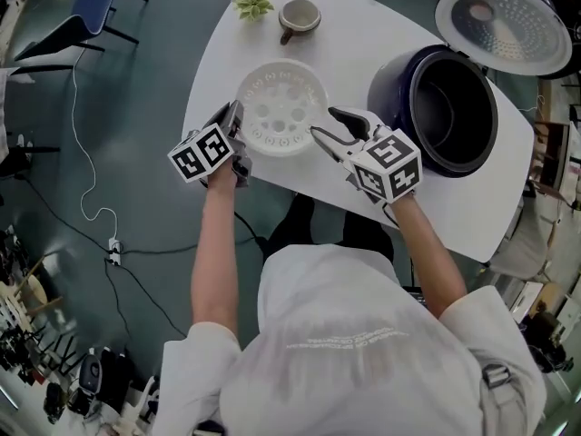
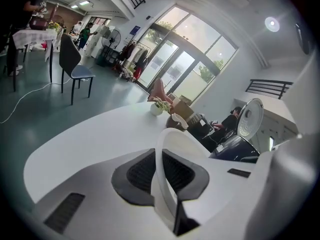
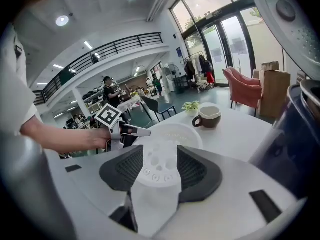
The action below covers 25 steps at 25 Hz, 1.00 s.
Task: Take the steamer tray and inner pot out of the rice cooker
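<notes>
Now left tongs pinch steamer tray rim; right tongs agape.

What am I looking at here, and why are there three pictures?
A person holds a two-jaw tool in each hand. One picture looks down from a camera on their head. The other two cameras ride on the grippers and look along the jaws. On the white table stand an open rice cooker, a cup and a small plant. The left gripper is clamped on the rim of the white steamer tray. The right gripper has its jaws open at the tray's opposite edge, not squeezing.
</notes>
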Each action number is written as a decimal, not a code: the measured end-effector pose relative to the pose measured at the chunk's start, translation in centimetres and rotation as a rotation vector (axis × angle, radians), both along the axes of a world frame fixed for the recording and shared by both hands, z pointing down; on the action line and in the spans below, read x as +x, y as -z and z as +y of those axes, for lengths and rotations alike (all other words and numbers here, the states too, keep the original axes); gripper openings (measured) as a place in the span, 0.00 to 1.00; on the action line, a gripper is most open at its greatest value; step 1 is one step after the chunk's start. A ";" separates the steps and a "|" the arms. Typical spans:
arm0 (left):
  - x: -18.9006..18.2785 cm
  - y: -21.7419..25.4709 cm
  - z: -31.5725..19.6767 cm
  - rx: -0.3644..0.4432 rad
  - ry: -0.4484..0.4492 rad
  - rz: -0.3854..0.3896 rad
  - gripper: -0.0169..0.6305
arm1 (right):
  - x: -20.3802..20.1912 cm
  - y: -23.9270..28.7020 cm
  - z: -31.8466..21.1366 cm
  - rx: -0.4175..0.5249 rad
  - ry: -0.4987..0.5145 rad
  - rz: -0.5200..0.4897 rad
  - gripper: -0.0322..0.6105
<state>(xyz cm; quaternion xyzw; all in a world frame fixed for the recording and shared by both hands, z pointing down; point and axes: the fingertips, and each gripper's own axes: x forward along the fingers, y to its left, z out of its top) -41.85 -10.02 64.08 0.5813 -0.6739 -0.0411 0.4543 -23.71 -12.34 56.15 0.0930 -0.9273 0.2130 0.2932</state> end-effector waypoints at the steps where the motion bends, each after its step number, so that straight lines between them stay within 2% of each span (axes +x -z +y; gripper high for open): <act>1: 0.0 -0.3 -0.4 -0.003 -0.004 -0.004 0.10 | 0.1 -0.3 -0.2 -0.006 -0.012 0.004 0.39; 8: -0.1 -1.2 -1.8 0.001 -0.036 -0.018 0.11 | 0.3 -0.9 -0.8 -0.021 -0.055 0.019 0.39; 17: -0.3 -2.8 -1.6 -0.019 -0.023 -0.034 0.11 | 0.9 -0.9 -0.5 -0.032 -0.066 0.015 0.39; 19: -0.5 -3.2 -1.4 -0.023 -0.015 -0.041 0.15 | 1.1 -0.6 -0.5 -0.032 -0.070 0.008 0.39; 22: -0.5 -3.2 -1.2 -0.030 -0.012 -0.052 0.27 | 1.6 0.3 -0.5 -0.019 -0.077 -0.005 0.39; 25: -0.5 -2.8 -0.9 -0.031 -0.003 -0.078 0.29 | 2.4 1.0 -0.5 -0.003 -0.082 -0.011 0.39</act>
